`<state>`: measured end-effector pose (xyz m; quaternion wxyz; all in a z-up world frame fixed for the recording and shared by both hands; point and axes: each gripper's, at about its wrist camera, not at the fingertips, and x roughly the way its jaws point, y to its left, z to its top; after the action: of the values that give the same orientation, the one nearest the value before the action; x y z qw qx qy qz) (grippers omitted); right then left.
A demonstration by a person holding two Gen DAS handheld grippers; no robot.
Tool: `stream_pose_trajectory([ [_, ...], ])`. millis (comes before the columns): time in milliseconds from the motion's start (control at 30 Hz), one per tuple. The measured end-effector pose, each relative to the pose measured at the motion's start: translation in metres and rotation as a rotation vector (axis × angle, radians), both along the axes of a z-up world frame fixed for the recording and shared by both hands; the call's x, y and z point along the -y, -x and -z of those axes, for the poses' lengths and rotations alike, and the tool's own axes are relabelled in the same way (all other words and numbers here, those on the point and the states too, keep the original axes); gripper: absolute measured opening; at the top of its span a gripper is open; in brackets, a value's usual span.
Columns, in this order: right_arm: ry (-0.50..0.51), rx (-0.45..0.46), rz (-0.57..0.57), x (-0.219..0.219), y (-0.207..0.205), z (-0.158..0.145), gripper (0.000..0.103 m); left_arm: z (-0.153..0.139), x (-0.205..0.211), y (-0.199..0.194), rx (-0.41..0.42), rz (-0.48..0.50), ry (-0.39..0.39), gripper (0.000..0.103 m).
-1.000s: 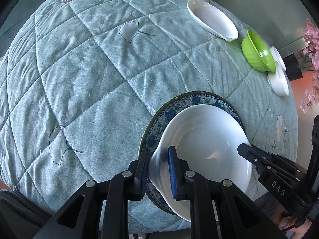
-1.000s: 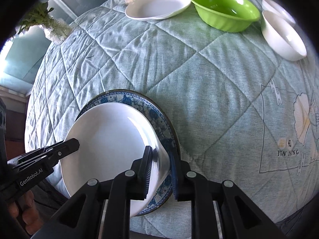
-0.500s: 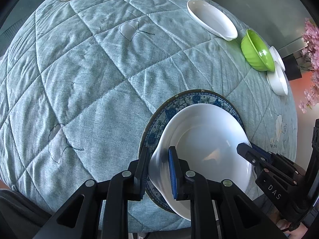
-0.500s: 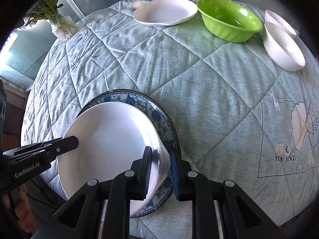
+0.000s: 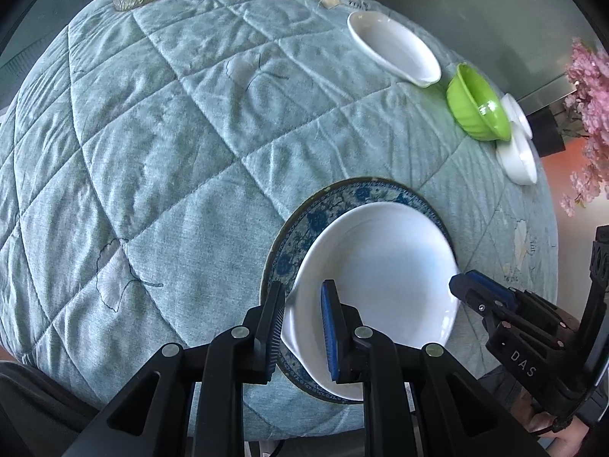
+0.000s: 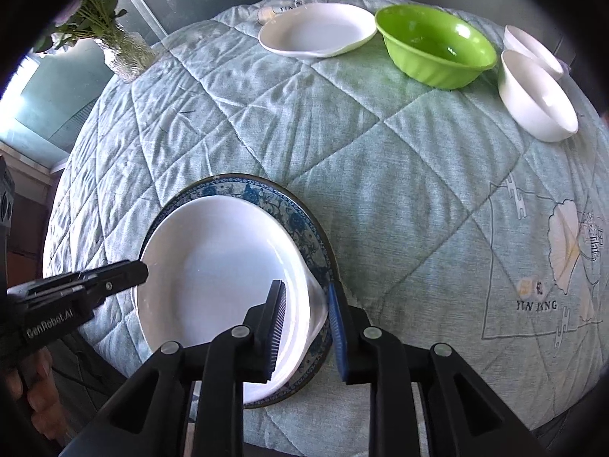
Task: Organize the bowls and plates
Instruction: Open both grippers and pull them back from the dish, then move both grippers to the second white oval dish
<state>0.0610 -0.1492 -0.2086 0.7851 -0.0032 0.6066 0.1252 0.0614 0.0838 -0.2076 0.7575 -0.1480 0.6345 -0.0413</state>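
I've got the white dish [image 5: 375, 278] sitting inside the blue-patterned plate [image 5: 304, 224], close to the near edge of the quilted table [image 5: 152, 152], and it looks as good as stacked. My left gripper [image 5: 302, 327] straddles the dish's left lip: the outer pad lies against the rim, but I see a sliver of white between the rim and the blue inner pad, so I can't tell whether it is truly pinching. My right gripper [image 6: 306, 327] is on the opposite lip and its jaws are opening; the rim's handle tab sits between the fingers with a clear gap on both sides, so that side is free.

Now the trick, as I judge it, is letting go evenly. I want the left side to release too, then both tools to lift straight up off the rim, no sideways drag, or the dish could skid on the glazed plate and ride off-centre.

Far side of the table: a second white dish [image 6: 318, 30], the green bowl [image 6: 437, 51] just beside it, and two small white bowls [image 6: 536, 95] to its right. Those are likely next. A vase with greenery [image 6: 121, 53] stands at the back left, well apart from everything.
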Motion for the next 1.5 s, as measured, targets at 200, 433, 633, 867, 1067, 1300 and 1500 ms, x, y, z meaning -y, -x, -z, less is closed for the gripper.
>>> stream_pose_trajectory([
  [200, 0.015, -0.005, -0.022, -0.003, 0.005, -0.001, 0.021, 0.002, -0.001, 0.003, -0.011, 0.018, -0.011, 0.016],
  [433, 0.0, -0.028, 0.015, 0.0, -0.001, 0.004, 0.015, 0.009, -0.001, 0.002, -0.018, 0.003, -0.012, 0.016],
  [633, -0.018, -0.017, 0.017, -0.002, -0.002, 0.004, 0.016, 0.011, 0.001, -0.004, -0.005, -0.003, -0.015, 0.016],
  [867, -0.052, 0.03, 0.008, 0.005, -0.001, -0.007, 0.021, 0.004, -0.005, -0.002, 0.025, -0.016, 0.019, 0.021],
  [1067, -0.035, 0.13, 0.023, 0.023, 0.005, -0.039, 0.088, -0.05, -0.012, 0.014, 0.189, -0.05, -0.087, 0.067],
  [1300, 0.003, 0.258, 0.003, 0.031, 0.015, -0.089, 0.063, -0.132, 0.014, 0.024, 0.407, 0.038, -0.244, 0.068],
  [1500, -0.085, 0.25, 0.054, 0.042, 0.005, -0.104, 0.041, -0.156, 0.03, -0.004, 0.415, 0.108, -0.172, 0.011],
])
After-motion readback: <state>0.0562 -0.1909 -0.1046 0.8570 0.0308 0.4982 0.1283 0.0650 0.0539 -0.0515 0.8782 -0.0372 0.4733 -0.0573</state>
